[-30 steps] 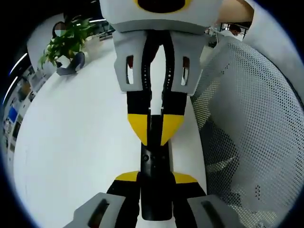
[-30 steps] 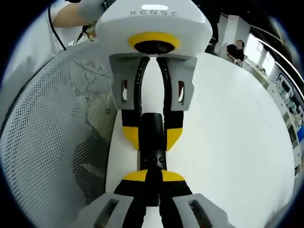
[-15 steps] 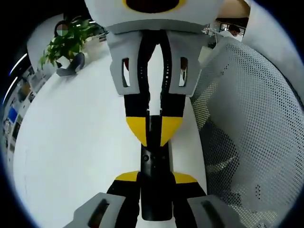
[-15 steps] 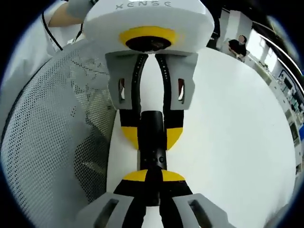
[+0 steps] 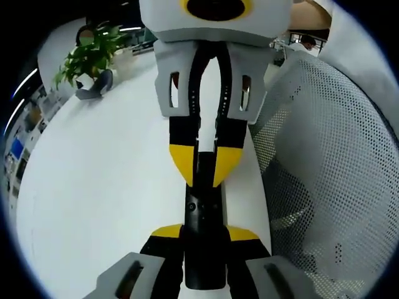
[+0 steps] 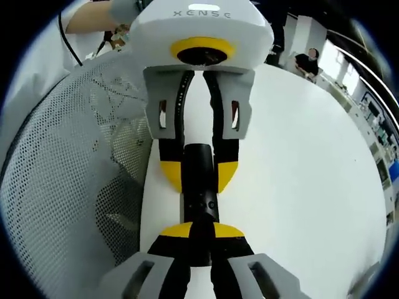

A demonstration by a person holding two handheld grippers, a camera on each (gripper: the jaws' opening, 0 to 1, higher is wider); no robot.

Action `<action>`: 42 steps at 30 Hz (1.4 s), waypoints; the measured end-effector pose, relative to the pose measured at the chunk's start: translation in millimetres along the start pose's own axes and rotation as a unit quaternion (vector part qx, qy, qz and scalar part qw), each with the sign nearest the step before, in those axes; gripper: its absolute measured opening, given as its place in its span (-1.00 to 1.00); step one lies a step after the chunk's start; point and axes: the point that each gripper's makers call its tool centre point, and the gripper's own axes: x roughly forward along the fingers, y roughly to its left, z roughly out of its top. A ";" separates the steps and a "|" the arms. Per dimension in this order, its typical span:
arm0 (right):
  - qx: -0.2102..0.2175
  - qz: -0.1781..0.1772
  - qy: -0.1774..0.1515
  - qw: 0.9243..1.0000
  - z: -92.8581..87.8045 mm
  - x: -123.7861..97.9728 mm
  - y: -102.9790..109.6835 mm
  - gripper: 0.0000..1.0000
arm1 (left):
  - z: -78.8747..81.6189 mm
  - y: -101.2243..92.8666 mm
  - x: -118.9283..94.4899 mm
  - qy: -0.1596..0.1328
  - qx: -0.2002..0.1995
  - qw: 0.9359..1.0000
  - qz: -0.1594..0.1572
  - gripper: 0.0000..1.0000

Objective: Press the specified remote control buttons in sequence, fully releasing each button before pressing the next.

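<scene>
A slim black remote [image 5: 203,215] hangs over the white table [image 5: 106,187], held between the two grippers, which face each other. My left gripper [image 5: 204,233] is shut on the near end of the remote, with its yellow-tipped jaws on either side. My right gripper [image 5: 205,179] comes down from the top of the left gripper view with its jaws together, and its tips touch the remote's far part. In the right gripper view the right gripper [image 6: 202,230] stands shut against the remote [image 6: 201,163], and the left gripper [image 6: 200,182] clamps it from above.
A white mesh chair back [image 5: 330,162] stands close beside the table edge and also fills the left side [image 6: 68,174] of the right gripper view. A potted plant [image 5: 87,59] sits at the far end of the table. A person [image 6: 310,64] sits in the background.
The right gripper has shifted slightly sideways and back over the remote. Both grips look the same.
</scene>
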 end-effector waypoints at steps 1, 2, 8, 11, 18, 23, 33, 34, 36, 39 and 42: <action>0.000 0.000 0.004 1.000 0.6 0.7 0.4 -0.87 | 0.1 -0.2 0.1 0.001 0.000 1.000 0.001 -0.51; -0.003 -0.002 0.017 1.000 0.3 1.3 0.2 -0.87 | 0.3 -0.4 0.1 0.003 0.001 1.000 0.001 -0.51; 0.007 0.008 0.034 0.999 -0.9 1.6 -1.3 -0.87 | 0.6 -0.7 0.5 0.017 0.004 1.000 0.000 -0.51; 0.012 0.001 0.012 1.000 -1.6 0.6 -0.6 -0.86 | 0.3 -0.9 -0.2 0.011 0.001 1.000 0.001 -0.51; 0.027 -0.009 -0.022 0.999 -2.5 -1.1 -2.7 -0.86 | 0.9 0.1 -0.1 0.002 -0.001 1.000 0.000 -0.51; 0.029 -0.013 -0.019 0.999 -5.5 -2.5 -2.7 -0.83 | 1.1 1.3 0.4 -0.004 -0.003 1.000 0.001 -0.51; 0.007 -0.009 0.026 1.000 -5.0 0.3 -3.1 -0.85 | 1.3 2.7 1.6 0.011 0.001 1.000 0.002 -0.51; 0.008 -0.007 0.028 1.000 -5.1 0.3 -3.4 -0.85 | 1.2 2.7 1.5 0.012 0.001 1.000 0.001 -0.51; -0.002 -0.005 0.034 0.999 -5.9 0.2 -2.9 -0.86 | 1.4 2.5 1.0 0.011 0.001 1.000 0.001 -0.51; 0.019 -0.014 0.017 1.000 -6.7 -1.1 -3.6 -0.85 | 1.4 2.2 0.5 0.008 -0.010 1.000 0.003 -0.52; 0.016 -0.033 -0.011 0.999 -6.6 -2.3 -2.3 -0.84 | 2.2 1.8 1.1 0.018 -0.013 1.000 0.006 -0.52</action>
